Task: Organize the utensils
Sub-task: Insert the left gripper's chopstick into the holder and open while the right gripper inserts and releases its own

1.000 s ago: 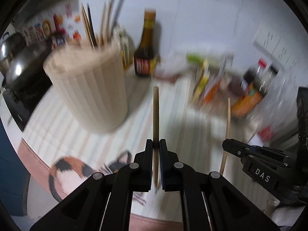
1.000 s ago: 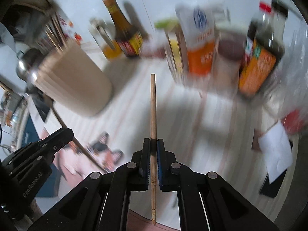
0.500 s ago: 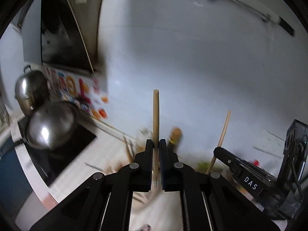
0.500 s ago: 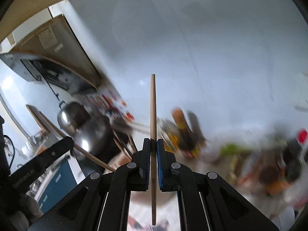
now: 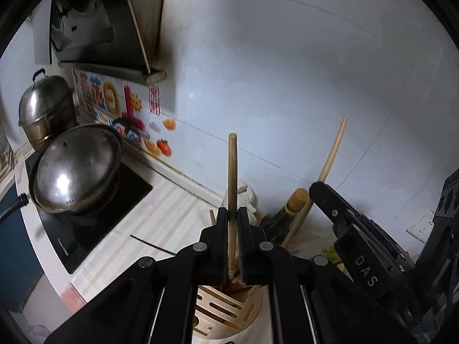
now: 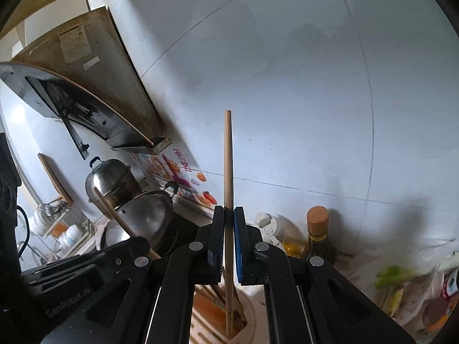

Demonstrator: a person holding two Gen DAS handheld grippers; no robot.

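Left wrist view: the left hand-held gripper is clenched on a wooden chopstick that stands nearly upright, its lower tip just above the slotted holder directly beneath. To do this well, I would line that tip over an open slot, lower it straight, and let go only once it is inside. The right hand-held gripper sits to the holder's right, its own chopstick slanting up.

Right wrist view: the right hand-held gripper grips its chopstick upright, the lower end reaching the holder mouth among chopsticks already standing there. Keeping the two sticks from crossing seems wise.
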